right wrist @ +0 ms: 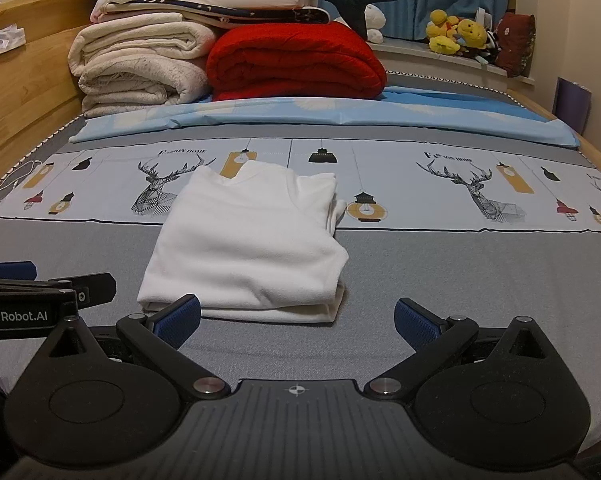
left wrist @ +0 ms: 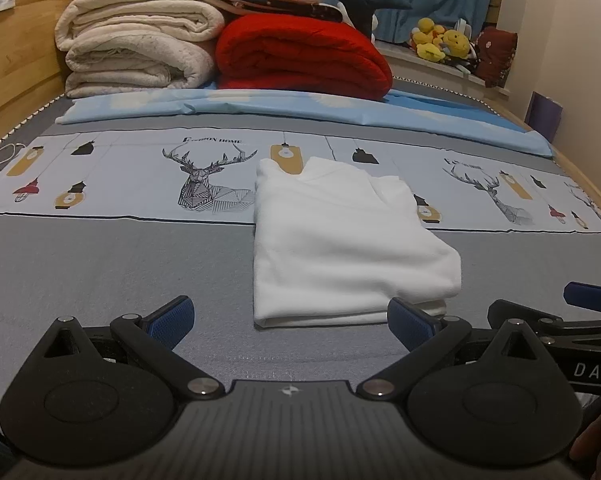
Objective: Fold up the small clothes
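Observation:
A white garment lies folded into a neat rectangle on the bed, its folded edge toward me. In the right wrist view the same white garment sits left of centre. My left gripper stands open just short of the garment's near edge, nothing between its blue pads. My right gripper is open too, its left pad close to the garment's near corner. Each gripper shows at the edge of the other's view: the right one and the left one.
The bed has a grey sheet with a deer-print band. At the back lie a blue sheet, a red quilt, stacked cream blankets and a wooden headboard. Yellow plush toys sit on the sill.

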Tool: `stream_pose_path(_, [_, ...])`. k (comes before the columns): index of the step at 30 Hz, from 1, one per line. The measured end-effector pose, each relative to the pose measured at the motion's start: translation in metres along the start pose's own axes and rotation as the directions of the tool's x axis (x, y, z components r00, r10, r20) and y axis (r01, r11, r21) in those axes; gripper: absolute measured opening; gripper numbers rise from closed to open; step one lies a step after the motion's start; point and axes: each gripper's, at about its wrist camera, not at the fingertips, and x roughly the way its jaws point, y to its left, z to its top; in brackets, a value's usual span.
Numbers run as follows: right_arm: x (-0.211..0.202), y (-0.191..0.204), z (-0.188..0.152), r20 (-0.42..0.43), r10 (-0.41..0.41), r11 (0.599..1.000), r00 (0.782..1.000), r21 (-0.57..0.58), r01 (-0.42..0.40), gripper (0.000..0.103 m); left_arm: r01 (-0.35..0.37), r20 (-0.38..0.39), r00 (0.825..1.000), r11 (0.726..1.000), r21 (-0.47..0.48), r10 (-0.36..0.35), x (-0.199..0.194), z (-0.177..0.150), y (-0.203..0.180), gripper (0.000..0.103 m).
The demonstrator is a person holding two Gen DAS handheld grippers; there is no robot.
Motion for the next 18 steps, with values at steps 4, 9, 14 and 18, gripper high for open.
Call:
stream_pose_path(4, [0.0,0.0005,-0.0004,-0.001,0.0,1.0,1.0,0.0,0.0,0.102,0.0,-0.001,1.0,1.0,-0.001,0.0,0.0,0.0001,-0.0001,0.103])
stream_pose_path(9, [0.0002,0.001,-0.0013,-0.002,0.001,1.0,1.0,-0.002,-0.001,0.102,-0.001,-0.001,1.0,1.0,-0.001,0.001,0.0002,-0.0001,-0.0003,0.103])
stream_pose_path(14, [0.0001,0.0013,-0.002,-0.003,0.001,1.0,1.0,-0.003,-0.001,0.102,0.0,0.0,1.0,1.0,0.0,0.0,0.0002,-0.0001,-0.0004,0.103])
stream_pose_path(18, [0.0004,0.0014,-0.0027,-0.003,0.002,1.0,1.0,-0.003,-0.002,0.102,0.001,0.003,1.0,1.0,0.006,-0.001,-0.0001,-0.0007,-0.0002,0.103])
